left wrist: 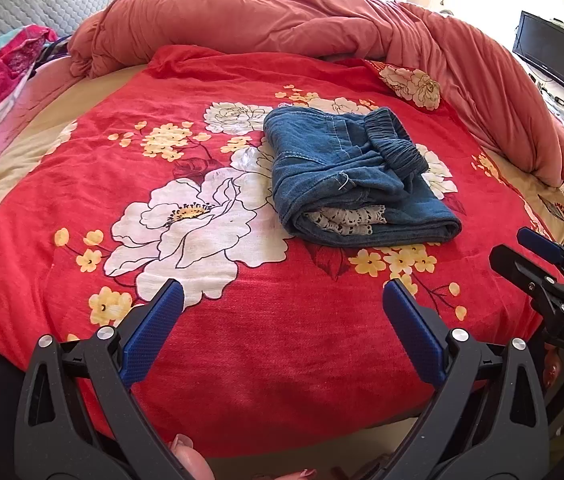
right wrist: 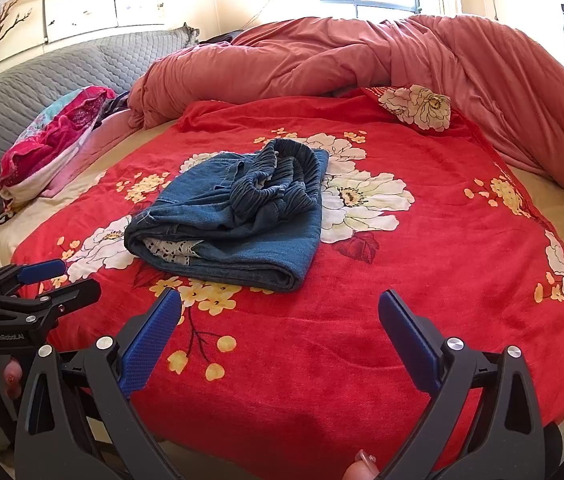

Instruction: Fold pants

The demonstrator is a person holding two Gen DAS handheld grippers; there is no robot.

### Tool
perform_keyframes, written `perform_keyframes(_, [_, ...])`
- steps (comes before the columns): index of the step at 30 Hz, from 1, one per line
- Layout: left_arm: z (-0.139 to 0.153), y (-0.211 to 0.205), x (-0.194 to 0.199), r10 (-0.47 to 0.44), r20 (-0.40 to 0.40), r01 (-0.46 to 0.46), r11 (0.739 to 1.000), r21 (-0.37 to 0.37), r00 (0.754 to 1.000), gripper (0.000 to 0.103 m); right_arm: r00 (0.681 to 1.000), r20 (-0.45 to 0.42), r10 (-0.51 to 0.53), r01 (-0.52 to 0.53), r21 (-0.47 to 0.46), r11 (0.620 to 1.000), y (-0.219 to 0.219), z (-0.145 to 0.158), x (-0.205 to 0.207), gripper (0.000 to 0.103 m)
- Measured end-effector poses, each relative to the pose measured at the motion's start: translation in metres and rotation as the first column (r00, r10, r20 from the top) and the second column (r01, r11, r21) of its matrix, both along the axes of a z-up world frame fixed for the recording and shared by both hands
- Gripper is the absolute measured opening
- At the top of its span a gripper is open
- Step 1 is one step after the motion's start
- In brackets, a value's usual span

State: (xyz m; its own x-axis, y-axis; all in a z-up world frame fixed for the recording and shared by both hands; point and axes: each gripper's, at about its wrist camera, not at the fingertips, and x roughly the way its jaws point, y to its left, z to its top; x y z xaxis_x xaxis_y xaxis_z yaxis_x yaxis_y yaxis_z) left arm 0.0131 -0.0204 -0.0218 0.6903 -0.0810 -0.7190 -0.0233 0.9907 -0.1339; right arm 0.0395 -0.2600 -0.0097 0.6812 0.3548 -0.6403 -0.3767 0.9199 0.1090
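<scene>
Pants (left wrist: 356,176) folded mid-bed, well beyond left tool (left wrist: 282,312) and right tool (right wrist: 280,316), both released, bare blanket (left wrist: 282,360) toward near edge.

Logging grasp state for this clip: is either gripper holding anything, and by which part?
Nothing is held: left gripper and right gripper are open, short of the folded blue denim pants.

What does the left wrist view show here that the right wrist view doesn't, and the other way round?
Only the left wrist view shows the whole wall-mounted TV; the right view catches just its edge. Only the right wrist view shows the blossom-painted panels above the grey quilted headboard. Both show the folded denim pants on the red floral blanket, the bunched pink duvet behind, and both grippers open and empty: the left gripper and the right gripper.
</scene>
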Motion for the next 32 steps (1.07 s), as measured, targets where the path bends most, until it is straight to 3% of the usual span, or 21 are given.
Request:
perform_keyframes(18, [0.000, 0.016, 0.008, -0.003, -0.037, 0.003, 1.000, -0.014, 0.999, 0.094, 1.000, -0.023, -0.019, 0.018, -0.025, 1.000, 0.003, -0.005, 0.011, 0.098])
perform_keyframes(22, [0.009, 0.033, 0.013, 0.017, -0.002, -0.017, 0.999, -0.046, 1.000, 0.093, 0.998, -0.041, -0.044, 0.043, -0.021, 0.999, -0.005, -0.007, 0.022, 0.098])
perform_keyframes(24, [0.017, 0.055, 0.024, 0.070, 0.018, -0.069, 0.996, -0.052, 0.997, 0.094, 0.995, -0.064, -0.074, 0.073, -0.014, 0.997, -0.017, -0.007, 0.036, 0.098])
perform_keyframes(27, [0.019, 0.097, 0.059, 0.195, 0.006, -0.195, 0.980, 0.045, 0.981, 0.094, 0.984, -0.053, -0.168, 0.166, -0.039, 0.985, -0.048, -0.001, 0.064, 0.098])
perform_keyframes(30, [0.011, 0.153, 0.105, 0.342, -0.028, -0.333, 0.930, 0.155, 0.939, 0.094, 0.950, -0.042, -0.308, 0.302, -0.104, 0.948, -0.098, 0.002, 0.107, 0.098])
perform_keyframes(32, [0.000, 0.194, 0.134, 0.425, -0.082, -0.403, 0.894, 0.197, 0.902, 0.094, 0.910, -0.048, -0.411, 0.402, -0.126, 0.907, -0.138, 0.002, 0.138, 0.098])
